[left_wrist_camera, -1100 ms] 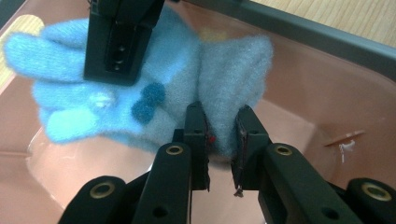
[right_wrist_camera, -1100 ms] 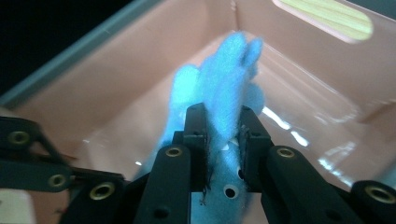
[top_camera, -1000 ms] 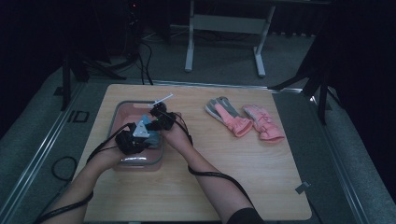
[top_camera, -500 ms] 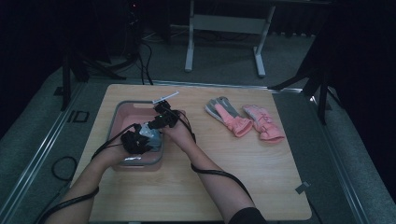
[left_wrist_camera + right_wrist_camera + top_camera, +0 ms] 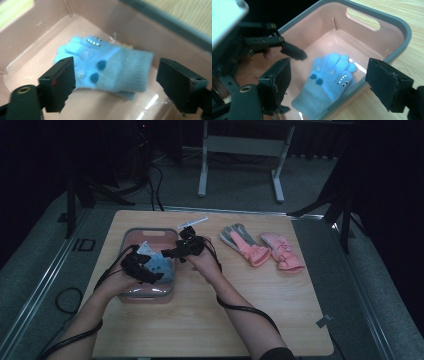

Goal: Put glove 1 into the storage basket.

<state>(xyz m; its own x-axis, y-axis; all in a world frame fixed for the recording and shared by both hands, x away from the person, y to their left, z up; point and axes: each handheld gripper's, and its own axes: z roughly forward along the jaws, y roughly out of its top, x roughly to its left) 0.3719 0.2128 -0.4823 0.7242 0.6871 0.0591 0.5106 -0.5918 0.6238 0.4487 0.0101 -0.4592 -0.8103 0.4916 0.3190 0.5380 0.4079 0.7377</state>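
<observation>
Blue glove (image 5: pixel 329 82) lies flat on the floor of the pink bin (image 5: pixel 131 238), which sits near the table's (image 5: pixel 210 330) left edge, handle slot toward the far side. High view: both grippers hang over the bin, left gripper (image 5: pixel 156 276) at its near half, right gripper (image 5: pixel 165 254) reaching in across its right rim; the glove (image 5: pixel 159 265) shows there as a pale blue patch, half covered by them. Left gripper view: jaws of the left gripper (image 5: pixel 115 82) stand wide apart, have just been opening, glove (image 5: pixel 107 67) free below the gap, pads clear of it. It shows the toothy face patch and two dark dots on the glove's back. Right gripper view: right gripper (image 5: pixel 329 85) likewise spread, just been opening, nothing pinched. Glove's long axis runs cuff to fingers; fingers point toward the bin's handle-slot end, cuff toward the near wall. Cuff edge is blurred and partly cut off by the bin rim (image 5: pixel 387 32) there. Two pink gloves (image 5: pixel 262 249) lie near the table's far right; a white strip (image 5: pixel 192 223) by the far edge is hard to make out.
</observation>
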